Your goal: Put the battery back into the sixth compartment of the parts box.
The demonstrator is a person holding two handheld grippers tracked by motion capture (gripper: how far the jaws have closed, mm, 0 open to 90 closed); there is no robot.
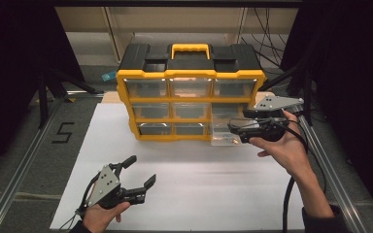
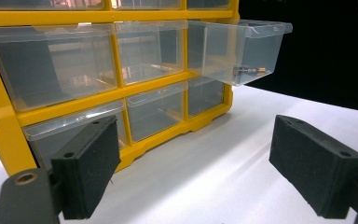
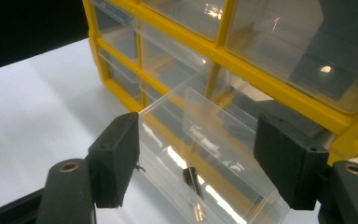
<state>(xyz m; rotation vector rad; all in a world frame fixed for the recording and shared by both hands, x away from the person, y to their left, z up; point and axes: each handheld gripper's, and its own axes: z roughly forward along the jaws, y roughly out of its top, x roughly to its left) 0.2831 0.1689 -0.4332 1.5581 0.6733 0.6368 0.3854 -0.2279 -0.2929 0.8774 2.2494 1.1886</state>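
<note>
A yellow and black drawer organizer point(image 1: 190, 74) stands at the back of a white sheet, with clear drawers in three rows. Its middle-row right drawer point(image 1: 222, 132) is pulled out toward me. In the right gripper view a small dark metal piece point(image 3: 193, 181) lies on that drawer's point(image 3: 214, 140) floor. My right gripper point(image 1: 238, 120) hovers at the drawer, jaws open to either side of it point(image 3: 200, 161), pads not pressing on it. My left gripper point(image 1: 141, 171) rests low at the front left, open and holding nothing point(image 2: 196, 163), aimed at the organizer point(image 2: 9, 135) and the pulled-out drawer point(image 2: 240, 49).
The white sheet point(image 1: 199, 189) covers the table in front of the organizer. Metal rails point(image 1: 24, 160) run along both sides. A number 5 point(image 1: 63, 132) is marked on the dark surface at left. Cables trail at the far right.
</note>
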